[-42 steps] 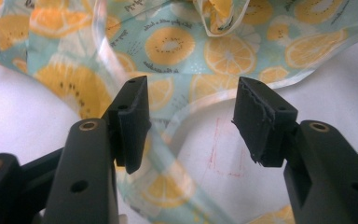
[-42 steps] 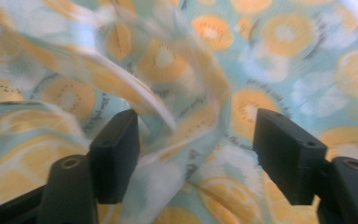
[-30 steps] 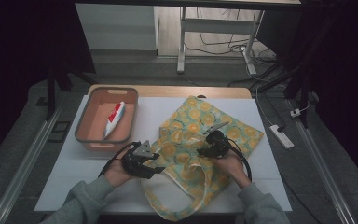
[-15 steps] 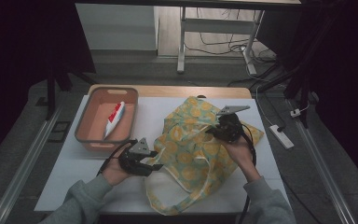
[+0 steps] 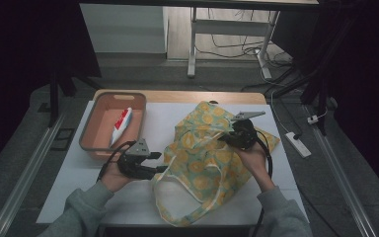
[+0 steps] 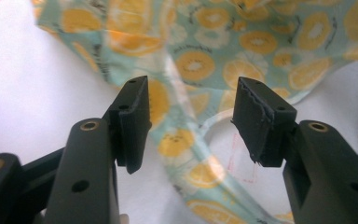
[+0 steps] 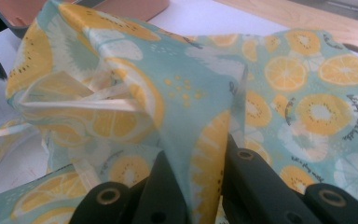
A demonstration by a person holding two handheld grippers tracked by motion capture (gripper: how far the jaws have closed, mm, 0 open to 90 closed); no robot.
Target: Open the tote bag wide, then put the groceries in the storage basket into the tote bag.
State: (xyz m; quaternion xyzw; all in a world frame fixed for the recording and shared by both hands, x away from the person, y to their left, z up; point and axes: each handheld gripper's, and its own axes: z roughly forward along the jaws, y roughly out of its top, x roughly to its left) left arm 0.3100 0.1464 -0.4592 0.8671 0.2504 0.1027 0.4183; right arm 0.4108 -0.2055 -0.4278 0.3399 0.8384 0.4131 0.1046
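High view, from left to right: a pink tray point(image 5: 90, 140) sits at the worktop's point(image 5: 69, 190) far left corner with a red-and-white tube point(image 5: 120, 126) lying in it. Just in front of the tray, the left gripper point(image 5: 159, 168) is held low in the person's left hand point(image 5: 112, 177), pointing right toward the edge of the orange-print cloth bag point(image 5: 197, 163). Its fingers stand apart and grip nothing. A pale handle loop point(image 5: 177, 192) of the bag curls on the worktop near the front edge.

The bag spreads over the middle and right of the worktop, its upper layer pulled up into a peak. At that peak the right gripper point(image 5: 223, 139), in the person's right hand point(image 5: 252, 160), has the fabric pinched; its fingers have just closed onto it and press on a fold of the cloth.

In the left gripper view, the bag's point(image 6: 242, 56) hem and a strap lie beyond and below the gap between the two parted fingers point(image 6: 133, 119), with the cloth not touched by either pad as far as can be seen.

In the right gripper view, a ridge of the bag's point(image 7: 177, 98) fabric rises straight out from between the closed fingers point(image 7: 168, 191), and the tray's point(image 7: 135, 7) rim shows behind it.
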